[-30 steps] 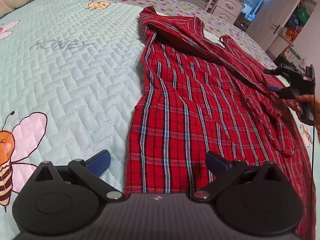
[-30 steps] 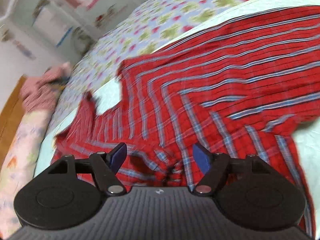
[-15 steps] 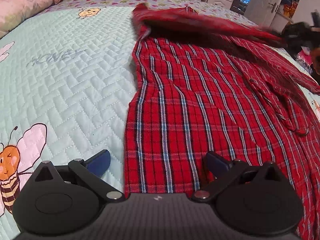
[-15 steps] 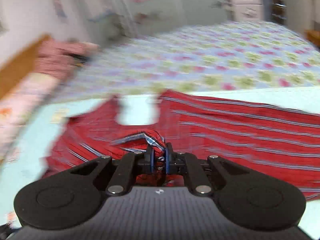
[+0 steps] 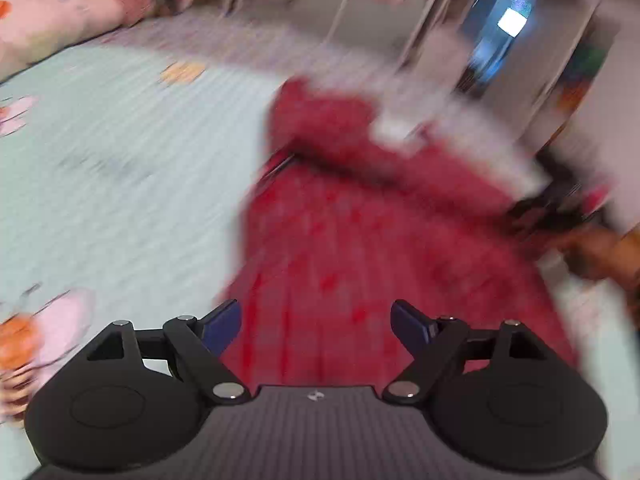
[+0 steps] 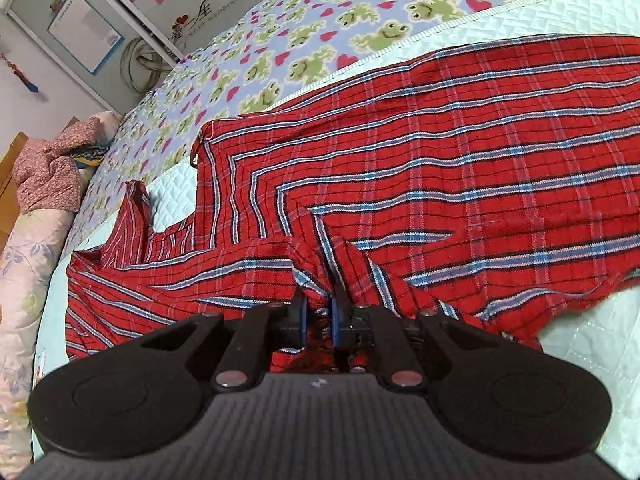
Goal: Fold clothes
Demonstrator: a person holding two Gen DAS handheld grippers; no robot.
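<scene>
A red plaid garment (image 6: 460,184) lies spread on the mint quilted bed cover (image 6: 592,364). My right gripper (image 6: 318,318) is shut on a bunched fold of its edge, the cloth pinched between the blue pads. In the blurred left wrist view the same red plaid garment (image 5: 360,248) stretches away from my left gripper (image 5: 316,322), whose jaws stand wide and are closing, above the garment's near hem with nothing pressed between them. At the right edge of that view a person's hand (image 5: 600,248) holds the other gripper at the garment's side.
A frog-and-heart blanket (image 6: 320,44) covers the far part of the bed. A pink crumpled garment (image 6: 52,164) and a floral pillow (image 6: 24,264) lie at the head. A wardrobe and drawers (image 5: 400,20) stand beyond the bed.
My right gripper went from open to shut on the garment's edge and pulled the fold along. My left gripper rose, its view tilted up and blurred, and its jaws narrowed slightly.
</scene>
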